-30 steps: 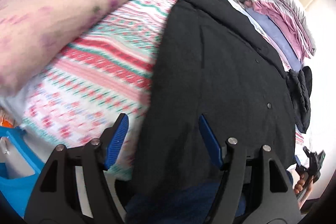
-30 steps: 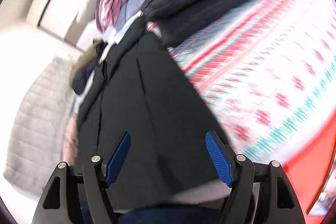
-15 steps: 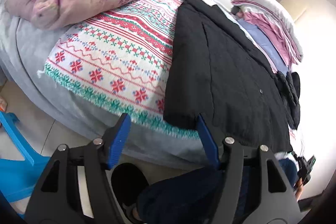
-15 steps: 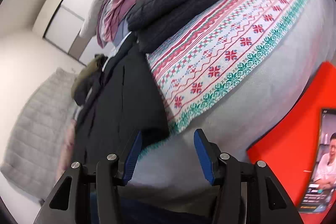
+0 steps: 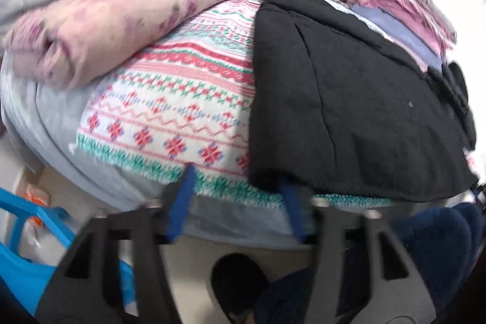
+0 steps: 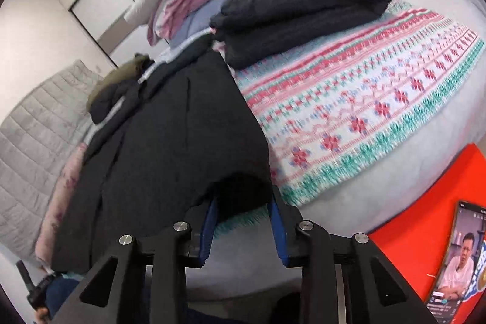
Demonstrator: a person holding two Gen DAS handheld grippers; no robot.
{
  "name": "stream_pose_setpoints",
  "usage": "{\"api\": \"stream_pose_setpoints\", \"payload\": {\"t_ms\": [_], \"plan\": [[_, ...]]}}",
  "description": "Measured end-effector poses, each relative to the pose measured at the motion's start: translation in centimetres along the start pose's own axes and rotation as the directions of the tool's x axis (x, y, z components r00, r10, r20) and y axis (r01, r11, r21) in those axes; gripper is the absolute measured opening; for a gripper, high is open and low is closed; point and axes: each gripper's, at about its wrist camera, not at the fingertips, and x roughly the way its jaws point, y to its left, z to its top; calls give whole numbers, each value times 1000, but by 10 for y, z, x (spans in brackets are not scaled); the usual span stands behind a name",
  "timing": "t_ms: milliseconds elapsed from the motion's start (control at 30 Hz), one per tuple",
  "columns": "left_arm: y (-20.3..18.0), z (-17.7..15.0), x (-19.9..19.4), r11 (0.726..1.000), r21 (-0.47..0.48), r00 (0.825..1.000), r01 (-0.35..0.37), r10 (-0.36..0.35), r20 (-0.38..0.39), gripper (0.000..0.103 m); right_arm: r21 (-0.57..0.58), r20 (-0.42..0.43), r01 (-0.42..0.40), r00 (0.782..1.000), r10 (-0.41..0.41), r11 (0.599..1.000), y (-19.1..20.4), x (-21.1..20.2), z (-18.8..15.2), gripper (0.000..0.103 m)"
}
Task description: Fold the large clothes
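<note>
A large black coat (image 5: 349, 99) lies spread flat on a red, white and green patterned blanket (image 5: 170, 111) on the bed; it also shows in the right wrist view (image 6: 170, 126). My left gripper (image 5: 237, 199) is open at the bed's near edge, its right finger close to the coat's near left hem corner. My right gripper (image 6: 243, 217) is open with its blue fingertips on either side of the coat's near right hem corner, which bulges between them.
A pink quilt roll (image 5: 115, 20) lies left of the coat. Folded dark jackets (image 6: 297, 8) and stacked pink and lavender bedding (image 5: 404, 8) lie beyond it. A blue plastic stool (image 5: 24, 248), a red surface (image 6: 425, 217) with a phone (image 6: 455, 257), and the person's legs are nearby.
Both grippers pulled back from over the coat, then moved in again toward its hem. The right gripper's fingers now straddle the right hem corner; the left sits near the left corner.
</note>
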Motion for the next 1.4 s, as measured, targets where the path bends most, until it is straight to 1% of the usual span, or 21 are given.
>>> {"api": "stream_pose_setpoints", "payload": {"t_ms": [67,100,267,333,367,400,467,533,600,700,767,800,833,933,1000,1067,1100,1167,1267,1367,1400], "plan": [[-8,2,3,1000,15,1000,-2,2,15,20,9,33,-19,999,18,1000,0,-2,3,33],[-12,4,6,1000,17,1000,-3,3,18,18,12,31,-19,999,19,1000,0,0,5,33],[-22,7,18,999,32,999,-23,22,40,17,18,1,-12,1000,12,1000,3,16,11,33],[-21,9,18,1000,18,999,-6,5,52,8,35,-12,-13,1000,14,999,2,26,14,33],[-18,10,16,1000,0,998,10,-10,60,5,32,2,-19,1000,19,999,3,27,15,33],[-16,12,15,1000,-20,998,23,-21,67,4,26,23,-31,999,30,999,4,25,16,26],[-8,15,9,996,-74,995,49,-42,85,4,10,70,-38,997,37,999,8,20,18,5],[4,19,1,985,-144,991,96,-81,108,4,10,82,-16,997,15,1000,10,18,21,5],[7,23,-8,974,-181,983,137,-112,142,4,50,86,-48,995,44,998,7,16,24,4],[-5,28,-7,982,-145,986,120,-100,135,3,130,64,-104,993,97,986,-2,26,26,4],[-16,30,9,989,-102,993,107,-101,65,4,186,31,-141,990,137,972,-9,39,26,4],[-16,29,14,989,-120,995,90,-85,47,4,219,14,-152,988,152,964,-14,46,24,7],[-14,28,20,985,-147,995,93,-89,35,4,234,11,-162,986,164,958,-18,49,23,8],[-6,24,24,974,-188,992,126,-118,52,5,283,13,-199,979,204,938,-28,55,16,8],[0,23,20,965,-222,989,138,-123,77,4,275,28,-206,978,206,939,-28,52,16,4],[7,24,10,957,-254,987,140,-115,110,3,277,79,-248,969,236,928,-28,39,19,3],[12,25,3,950,-275,985,148,-117,129,3,300,106,-284,959,264,911,-29,33,23,3],[23,30,-10,925,-325,974,196,-145,174,3,347,157,-363,931,328,865,-30,23,32,3],[22,36,-25,919,-342,970,195,-128,208,3,366,196,-414,910,366,834,-21,14,47,2],[26,39,-32,901,-382,967,204,-125,222,3,405,248,-460,887,390,790,-20,6,54,2],[27,40,-31,897,-393,967,204,-122,224,3,418,257,-466,884,390,780,-21,5,55,2]]}}
